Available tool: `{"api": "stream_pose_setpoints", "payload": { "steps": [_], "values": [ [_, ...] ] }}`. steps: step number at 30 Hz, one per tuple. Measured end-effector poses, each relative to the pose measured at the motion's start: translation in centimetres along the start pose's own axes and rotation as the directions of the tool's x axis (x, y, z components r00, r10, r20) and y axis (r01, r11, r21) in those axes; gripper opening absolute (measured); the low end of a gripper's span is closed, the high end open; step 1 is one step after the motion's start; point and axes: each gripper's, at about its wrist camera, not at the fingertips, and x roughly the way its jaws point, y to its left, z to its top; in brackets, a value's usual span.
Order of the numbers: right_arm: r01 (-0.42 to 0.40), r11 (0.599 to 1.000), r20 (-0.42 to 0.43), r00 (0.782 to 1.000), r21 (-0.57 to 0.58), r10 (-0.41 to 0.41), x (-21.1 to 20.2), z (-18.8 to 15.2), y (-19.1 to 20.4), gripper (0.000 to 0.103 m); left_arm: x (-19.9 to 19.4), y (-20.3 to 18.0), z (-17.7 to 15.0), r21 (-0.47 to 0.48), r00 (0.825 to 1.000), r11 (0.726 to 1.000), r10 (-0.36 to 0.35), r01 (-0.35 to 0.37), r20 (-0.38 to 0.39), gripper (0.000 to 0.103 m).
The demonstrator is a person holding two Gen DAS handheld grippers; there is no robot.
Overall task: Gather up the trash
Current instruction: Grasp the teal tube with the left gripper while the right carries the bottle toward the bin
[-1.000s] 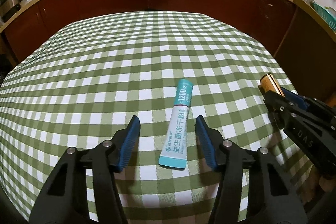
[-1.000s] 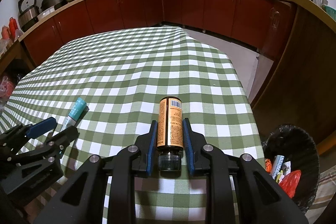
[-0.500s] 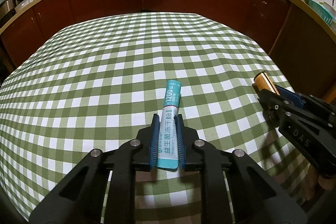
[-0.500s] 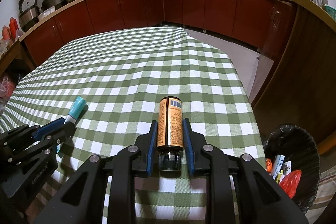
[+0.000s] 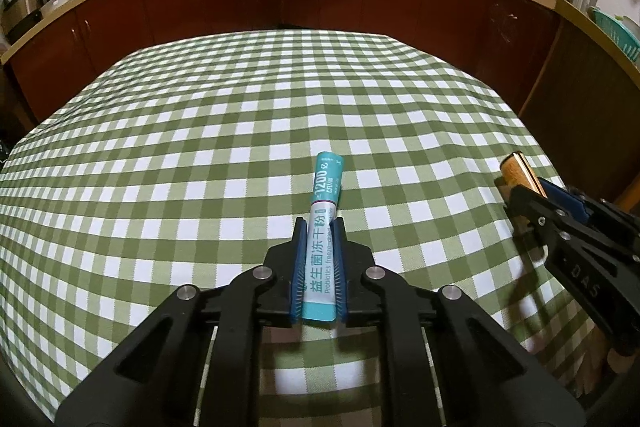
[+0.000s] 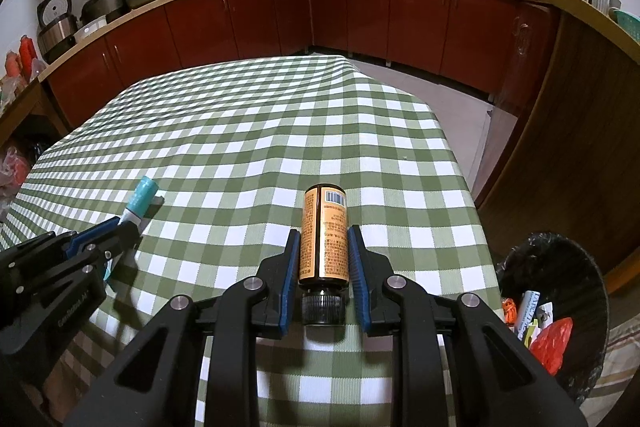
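Observation:
A teal and white powder sachet [image 5: 328, 179] lies on the green checked tablecloth [image 5: 200, 147]. My left gripper [image 5: 320, 221] is closing on its near half, and the blue pads press both of its sides. The right wrist view shows the same sachet [image 6: 140, 199] sticking out of the left gripper [image 6: 122, 229]. An amber bottle with an orange label [image 6: 324, 247] and a black cap lies lengthwise in my right gripper [image 6: 324, 231], which is shut on it just above the cloth. The bottle's far end [image 5: 516, 169] shows at the right of the left wrist view.
A black-lined trash bin [image 6: 592, 267] holding wrappers and a red bag stands on the floor off the table's right edge. Dark red cabinets [image 6: 360, 15] ring the room, with pots and bottles on the counter. A wooden partition [image 6: 560, 147] rises behind the bin.
My left gripper has closed from wide open onto the sachet, which was lying loose between its fingers. The right gripper and the bottle have stayed as they were.

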Motion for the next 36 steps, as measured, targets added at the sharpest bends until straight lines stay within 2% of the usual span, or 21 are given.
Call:
{"api": "stream_pose_setpoints", "payload": {
  "steps": [5, 10, 18, 29, 36],
  "values": [
    [-0.001, 1.0, 0.022, 1.0, 0.003, 0.001, -1.0, -0.5, -0.3, 0.025, -1.4, 0.0, -0.1, -0.006, 1.0, 1.0, 0.006, -0.006, 0.028, 0.013],
    [0.008, 1.0, 0.061, 0.998, 0.011, -0.009, -2.9, -0.7, -1.0, 0.025, -3.6, -0.7, 0.2, -0.001, 0.996, 1.0, 0.012, -0.012, 0.089, 0.013],
    [0.032, 0.999, 0.126, 0.991, 0.036, -0.036, -6.1, -1.3, -3.0, 0.025, -6.3, -2.9, 0.8, 0.022, 0.99, 1.0, -0.018, 0.015, 0.143, 0.013],
    [0.095, 0.988, 0.163, 0.98, 0.123, -0.115, -9.2, -3.0, -7.8, 0.025, -7.7, -9.0, 0.6, 0.104, 0.982, 0.992, -0.094, 0.078, 0.162, 0.013],
    [0.153, 0.972, 0.167, 0.969, 0.178, -0.183, -10.6, -4.2, -11.7, 0.025, -7.6, -14.0, 0.4, 0.169, 0.976, 0.977, -0.155, 0.128, 0.153, 0.013]
  ]
}}
